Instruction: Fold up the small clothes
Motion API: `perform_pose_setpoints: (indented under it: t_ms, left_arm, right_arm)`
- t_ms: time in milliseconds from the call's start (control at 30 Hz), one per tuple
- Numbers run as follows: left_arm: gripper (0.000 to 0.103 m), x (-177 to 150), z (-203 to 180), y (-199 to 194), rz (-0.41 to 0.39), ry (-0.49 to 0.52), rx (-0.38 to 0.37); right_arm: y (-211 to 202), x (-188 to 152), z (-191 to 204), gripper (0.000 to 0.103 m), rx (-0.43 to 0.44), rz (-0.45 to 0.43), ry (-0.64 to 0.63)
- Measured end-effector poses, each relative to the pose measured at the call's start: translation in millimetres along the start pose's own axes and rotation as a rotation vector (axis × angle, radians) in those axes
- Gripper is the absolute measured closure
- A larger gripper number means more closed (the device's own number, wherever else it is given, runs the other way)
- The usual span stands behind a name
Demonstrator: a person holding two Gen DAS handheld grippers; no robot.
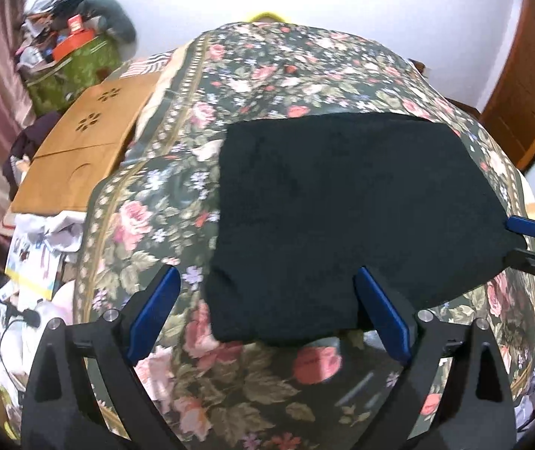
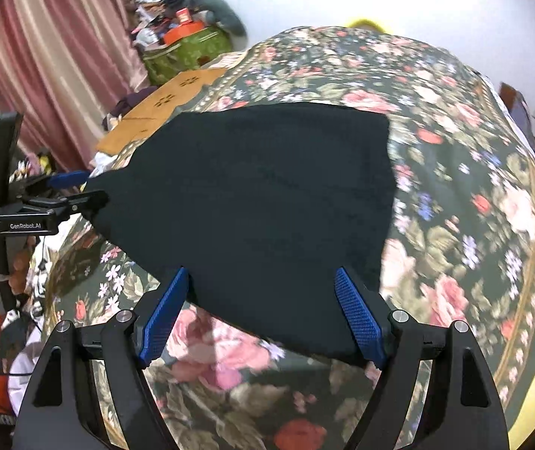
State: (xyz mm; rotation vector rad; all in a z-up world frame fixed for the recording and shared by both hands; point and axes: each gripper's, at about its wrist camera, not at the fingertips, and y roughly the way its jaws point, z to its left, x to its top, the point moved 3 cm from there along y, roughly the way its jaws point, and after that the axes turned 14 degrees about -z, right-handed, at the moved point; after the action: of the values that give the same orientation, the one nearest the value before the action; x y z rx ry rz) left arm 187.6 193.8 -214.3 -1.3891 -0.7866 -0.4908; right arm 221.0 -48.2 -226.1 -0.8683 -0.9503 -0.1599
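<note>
A small black garment (image 1: pixel 346 217) lies spread flat on a floral bedspread (image 1: pixel 267 75); it also shows in the right wrist view (image 2: pixel 260 210). My left gripper (image 1: pixel 267 285) is open, its blue pads either side of the garment's near left corner, just above it. My right gripper (image 2: pixel 260 285) is open over the garment's near edge. In the left wrist view the right gripper (image 1: pixel 518 240) shows at the garment's right corner. In the right wrist view the left gripper (image 2: pixel 87 187) shows at the garment's left corner.
A wooden lap table (image 1: pixel 83 142) lies at the bed's left side. A green box piled with clutter (image 1: pixel 72 60) stands behind it by pink curtains (image 2: pixel 42 56). Papers and cables (image 1: pixel 35 262) lie lower left. A wooden door (image 1: pixel 529 93) is at the right.
</note>
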Motion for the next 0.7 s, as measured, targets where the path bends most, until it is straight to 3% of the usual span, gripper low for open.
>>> perform_pose_setpoints:
  t_ms: [133,267,533,700]
  left_arm:
    - [0.008,7,6,-18,-0.044,0.004,0.039]
    - [0.008,27,-1,-50,-0.137,0.011,0.043]
    - [0.008,71,-40,-152,-0.438,0.028,-0.03]
    - [0.008,79,-57,-205,-0.561,0.019,-0.086]
  right_arm:
    - [-20,14,4,0.026,-0.021,-0.068,-0.014]
    - [-44,35,15,0.026,-0.034,-0.162,-0.051]
    - [-117,72,49,0.026,-0.015,-0.426,-0.081]
    - [-160,84,78,0.026,-0.012,-0.559,-0.125]
